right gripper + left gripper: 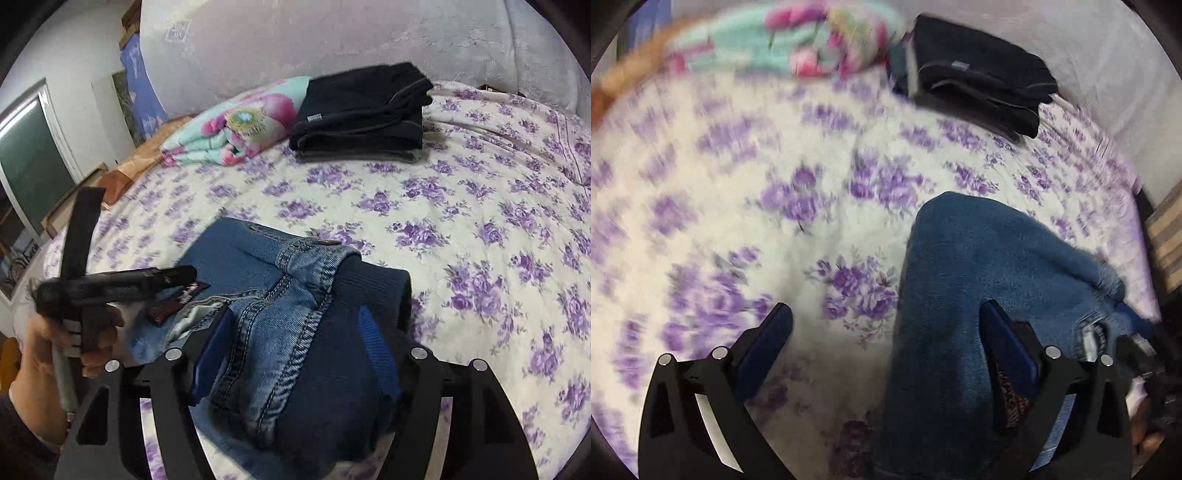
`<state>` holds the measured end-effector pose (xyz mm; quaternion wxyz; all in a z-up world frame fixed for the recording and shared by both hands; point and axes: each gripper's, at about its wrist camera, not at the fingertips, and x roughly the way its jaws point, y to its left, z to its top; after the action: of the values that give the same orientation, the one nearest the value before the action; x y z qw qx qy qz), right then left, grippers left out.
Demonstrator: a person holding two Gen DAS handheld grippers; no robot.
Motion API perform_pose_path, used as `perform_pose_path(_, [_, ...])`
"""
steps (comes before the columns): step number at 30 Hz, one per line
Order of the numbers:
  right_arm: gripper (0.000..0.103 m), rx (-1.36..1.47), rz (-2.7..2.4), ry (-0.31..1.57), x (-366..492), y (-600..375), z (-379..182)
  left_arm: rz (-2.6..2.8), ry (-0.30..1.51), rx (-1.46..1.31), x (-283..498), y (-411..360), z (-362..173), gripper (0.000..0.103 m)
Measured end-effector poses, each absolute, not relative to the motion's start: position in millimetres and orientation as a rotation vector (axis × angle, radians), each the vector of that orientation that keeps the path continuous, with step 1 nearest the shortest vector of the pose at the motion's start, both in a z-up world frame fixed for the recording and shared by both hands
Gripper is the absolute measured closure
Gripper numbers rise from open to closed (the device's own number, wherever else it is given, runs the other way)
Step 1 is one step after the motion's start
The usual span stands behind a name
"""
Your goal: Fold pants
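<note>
Two grippers work over a pair of blue jeans [266, 306] lying on a bed. Nearest in the right wrist view, the right gripper [295, 350] has the bunched waistband and a dark blue folded part of the jeans between its fingers; the jaws stand fairly wide, and whether the pads press the cloth cannot be told. Just to its left, a person's hand [44, 354] holds the handle of the left gripper [886, 325], which shows there only as a blurred black body above the jeans. In the left wrist view that gripper's jaws are spread wide: one finger is over the bare bedspread [738, 184], the other over the jeans, and nothing is pinched between them. The jeans lie in a rounded fold on the white bedspread with purple flowers, near the front edge of the bed. Farther back, well apart from the jeans, a stack of folded dark clothes [362, 114] sits on the bedspread, touching a rolled mint and pink blanket [236, 125] beside it. Behind both rises a pale headboard [332, 40].
</note>
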<state>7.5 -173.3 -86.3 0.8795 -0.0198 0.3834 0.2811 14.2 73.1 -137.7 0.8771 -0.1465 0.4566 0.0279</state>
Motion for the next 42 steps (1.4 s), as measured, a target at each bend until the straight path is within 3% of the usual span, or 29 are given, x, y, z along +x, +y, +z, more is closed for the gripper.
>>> perform_pose_path(5, [0.012, 0.174, 0.639, 0.811, -12.0, -223.5, -72.3, -0.050, 1.070, -0.383, 6.4, 92.4, -123.0, 0.005])
perform_pose_path(11, [0.012, 0.412, 0.595, 0.997, -6.7, -269.8, -110.3, -0.114, 1.153, -0.424, -0.5, 104.4, -136.5, 0.005])
perform_pose_path(21, [0.010, 0.489, 0.641, 1.161, 31.3, -197.7, -155.8, -0.093, 1.123, -0.403, -3.9, 97.6, -141.1, 0.004])
perform_pose_path(23, [0.017, 0.490, 0.620, 1.135, 30.4, -194.8, -151.1, -0.091, 1.115, -0.408, -5.0, 98.5, -141.0, 0.005])
perform_pose_path(25, [0.041, 0.469, 0.619, 1.108, 26.0, -198.2, -147.4, -0.104, 1.115, -0.421, -5.3, 100.7, -140.4, 0.005])
perform_pose_path(28, [0.056, 0.495, 0.665, 1.094, 20.5, -212.9, -142.5, -0.155, 1.138, -0.440, -5.8, 101.0, -137.4, 0.005])
perform_pose_path(36, [0.058, 0.568, 0.645, 1.066, 22.0, -257.6, -145.6, -0.301, 1.165, -0.505, 0.3, 73.8, -132.1, 0.005])
perform_pose_path(42, [0.050, 0.551, 0.660, 1.044, 21.7, -253.6, -153.6, -0.323, 1.249, -0.575, 19.9, 46.1, -158.6, 0.004])
